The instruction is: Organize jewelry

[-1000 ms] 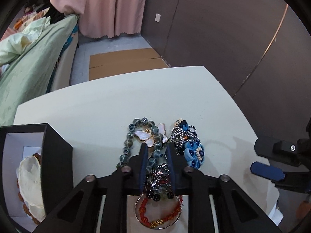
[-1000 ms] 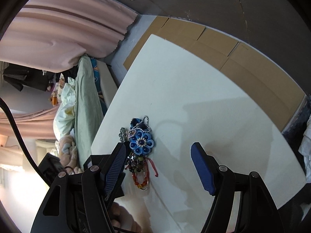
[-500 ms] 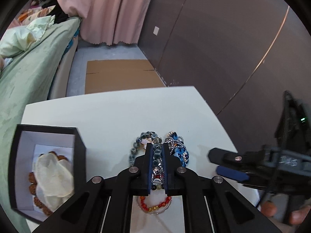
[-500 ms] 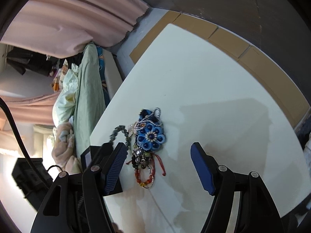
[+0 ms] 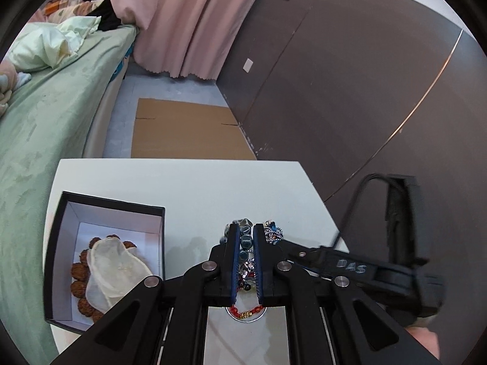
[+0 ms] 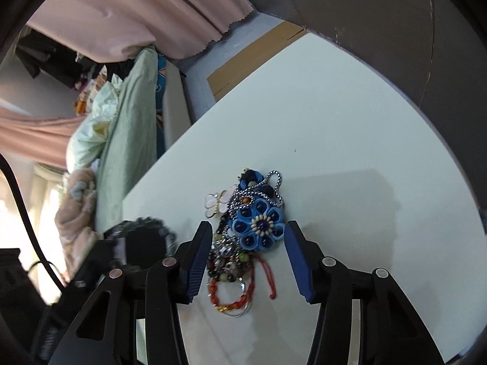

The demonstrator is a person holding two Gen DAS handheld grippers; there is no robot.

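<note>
My left gripper (image 5: 246, 228) is shut on a grey-green bead bracelet (image 5: 245, 245) and holds it above the white table (image 5: 182, 188). An open black box (image 5: 158, 228) with a white lining stands to its left; it holds a brown bead bracelet (image 5: 79, 270) under a sheer pouch (image 5: 115, 270). In the right wrist view, my right gripper (image 6: 248, 225) points down over the jewelry pile. Its jaws are closing, with the blue flower piece (image 6: 258, 228) and dark beads (image 6: 226, 264) between them. A white butterfly (image 6: 217, 202) and a red bead bracelet (image 6: 229, 299) lie in the same pile.
A bed with green bedding (image 5: 45, 115) runs along the table's left side. Pink curtains (image 5: 182, 21) and a dark wall (image 5: 350, 76) stand behind, and flat cardboard (image 5: 185, 133) lies on the floor. The left gripper's blurred dark body (image 6: 137, 243) shows left of the pile.
My left gripper has shut on the grey-green bracelet and risen with it, bringing the box into fuller view. My right gripper has moved in over the pile and its jaws have narrowed.
</note>
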